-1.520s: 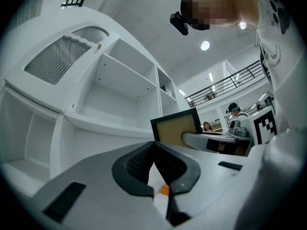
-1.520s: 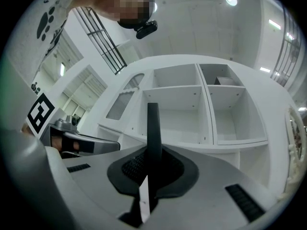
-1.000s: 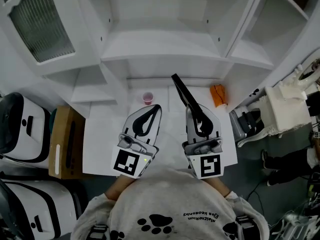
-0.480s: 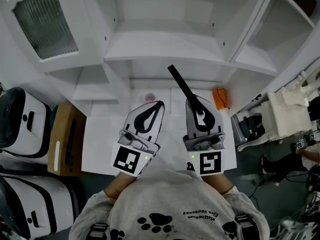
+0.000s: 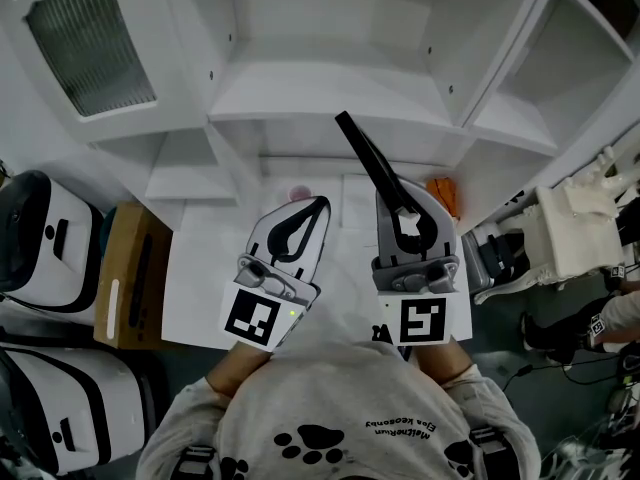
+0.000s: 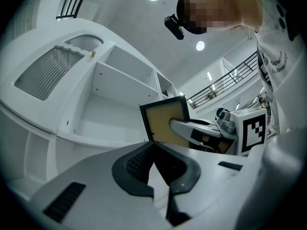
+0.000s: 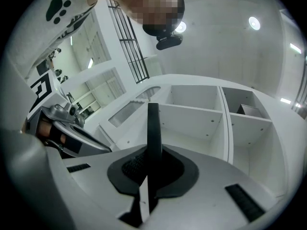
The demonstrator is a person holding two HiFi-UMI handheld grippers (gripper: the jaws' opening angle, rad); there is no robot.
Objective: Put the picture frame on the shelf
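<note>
We face a tall white shelf unit [image 5: 330, 88] with open bays, the biggest thing in front of us. A slatted door panel [image 5: 85, 43] stands at its left. Below the bays a white tabletop [image 5: 205, 278] runs out toward us. To its left sit two white hard cases [image 5: 40, 238] and, beside them, a brown cardboard box [image 5: 130, 288].

Our two grippers hover side by side over the tabletop, close to our chest. The right gripper [image 5: 400, 196] is clamped on the picture frame [image 5: 365, 158]. Its pads pinch the frame's near end, and the frame slants up and to the left toward the shelf's middle bay, held in the air above the table. In the right gripper view the frame [image 7: 153, 128] shows edge-on, a dark upright strip between the jaws. In the left gripper view we see its tan face with a dark border [image 6: 165, 123].

The left gripper [image 5: 318, 203] has its jaws drawn together with nothing between them.

At the back of the tabletop lie an orange object [image 5: 445, 196] and a small pink cup [image 5: 298, 194].
</note>
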